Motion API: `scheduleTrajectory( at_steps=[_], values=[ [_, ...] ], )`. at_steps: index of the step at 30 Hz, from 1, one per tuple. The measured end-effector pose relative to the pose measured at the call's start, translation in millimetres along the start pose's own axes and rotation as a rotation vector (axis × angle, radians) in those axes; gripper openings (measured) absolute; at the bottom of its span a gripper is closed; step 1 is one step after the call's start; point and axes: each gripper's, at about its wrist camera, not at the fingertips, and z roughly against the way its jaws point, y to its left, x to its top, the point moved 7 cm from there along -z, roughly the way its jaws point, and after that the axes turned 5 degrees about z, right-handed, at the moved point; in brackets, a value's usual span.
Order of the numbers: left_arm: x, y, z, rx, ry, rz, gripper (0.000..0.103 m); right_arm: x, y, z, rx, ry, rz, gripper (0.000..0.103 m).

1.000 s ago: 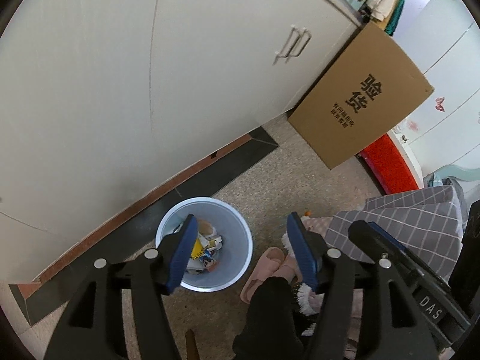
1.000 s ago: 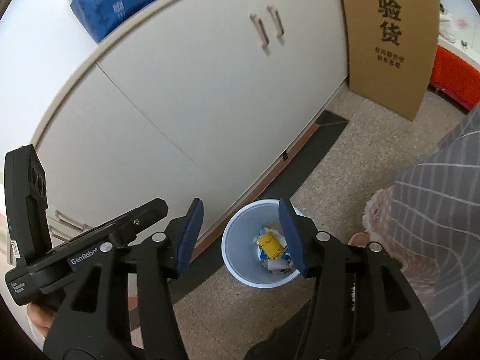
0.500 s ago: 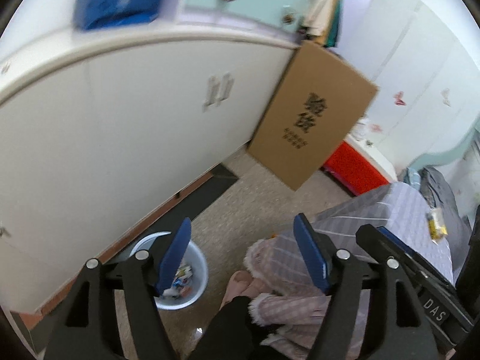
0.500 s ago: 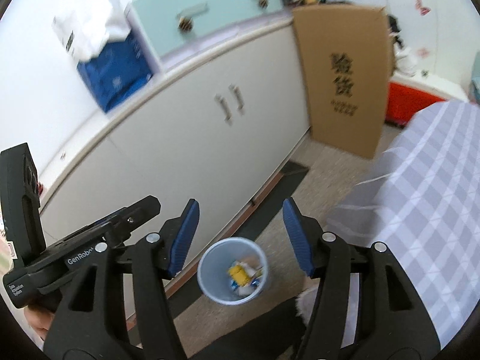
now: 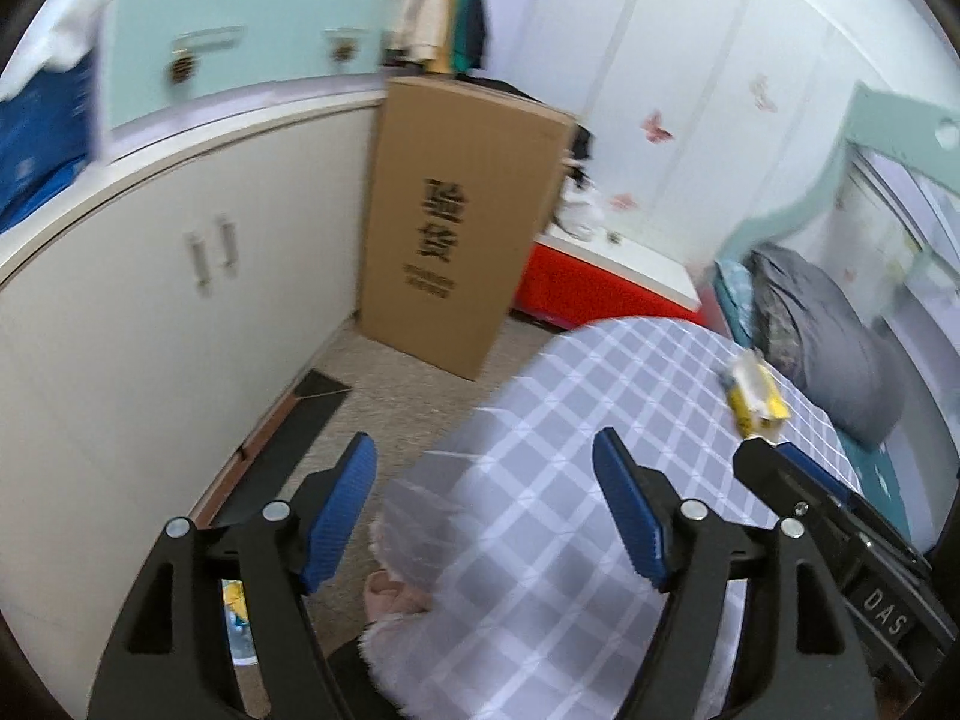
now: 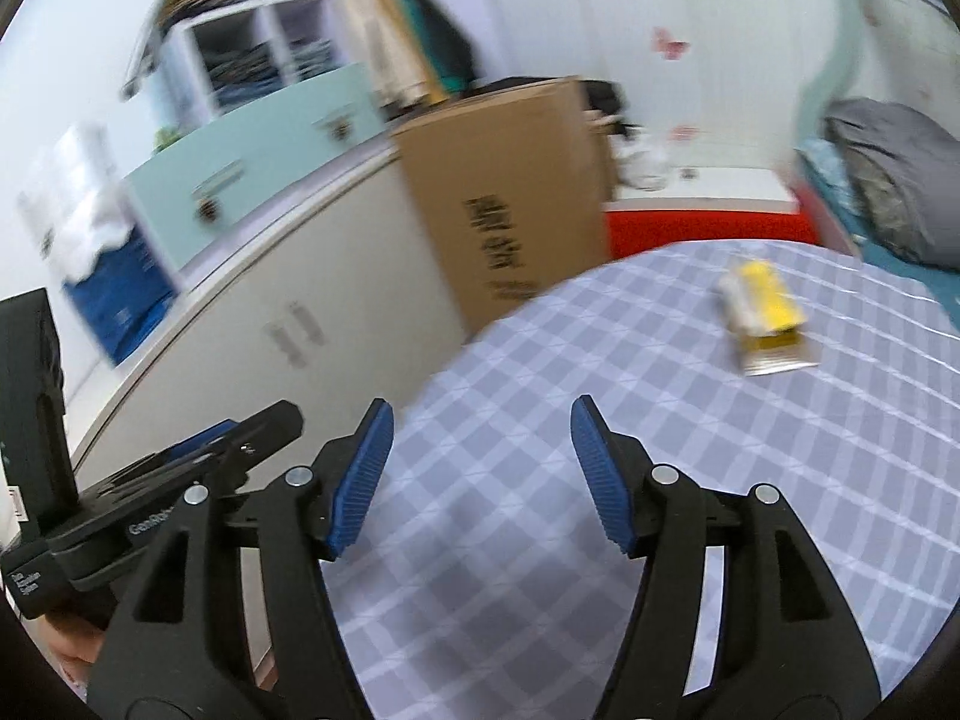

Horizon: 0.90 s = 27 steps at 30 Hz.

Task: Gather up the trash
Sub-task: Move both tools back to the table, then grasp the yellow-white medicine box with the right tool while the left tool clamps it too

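Observation:
A yellow and white wrapper [image 5: 753, 399] lies on the bed's grey checked cover [image 5: 576, 480], far right in the left wrist view. The right wrist view shows the wrapper [image 6: 765, 312] up and to the right of my fingers. My left gripper [image 5: 483, 450] hangs over the bed's edge and the floor, jaws opening, nothing between them. My right gripper [image 6: 480, 414] is above the checked cover [image 6: 540, 540], jaws also opening and empty. Each gripper is well short of the wrapper. A sliver of coloured trash [image 5: 237, 612] shows low down behind my left finger's frame.
A tall cardboard box [image 5: 462, 222] leans against the white cabinet [image 5: 150, 300]. Behind the bed stands a red chest [image 5: 576, 294]. Grey bedding [image 5: 840, 348] is piled at the bed's far end. A pink slipper [image 5: 390, 594] sits on the speckled floor.
Both grippers have risen and swung from above the pale blue trash bin on the floor toward the bed. The bin has dropped out of view, the wrapper has appeared, and both jaws stand wider.

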Motion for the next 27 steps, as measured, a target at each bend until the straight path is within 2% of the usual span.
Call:
scheduleTrajectory(
  at_steps=[8, 12, 14, 20, 24, 27],
  values=[
    [-13, -112, -62, -0.084, 0.070, -0.124, 0.073, 2, -125, 0, -0.156, -0.009, -0.163, 0.062],
    [-19, -151, -95, -0.133, 0.111, -0.149, 0.073, -2, -165, -10, -0.178, -0.002, -0.230, 0.062],
    [-22, -167, -112, -0.168, 0.132, -0.141, 0.073, -2, -177, -19, -0.165, 0.002, -0.268, 0.062],
    [-28, -192, -151, -0.210, 0.164, -0.082, 0.070, 1, -200, -37, -0.098, -0.012, -0.392, 0.062],
    [-30, -202, -173, -0.265, 0.205, -0.019, 0.063, 6, -202, -51, -0.053, 0.000, -0.420, 0.062],
    [-29, -208, -185, -0.277, 0.208, 0.005, 0.056, 8, -202, -58, -0.015, 0.007, -0.439, 0.062]
  ],
)
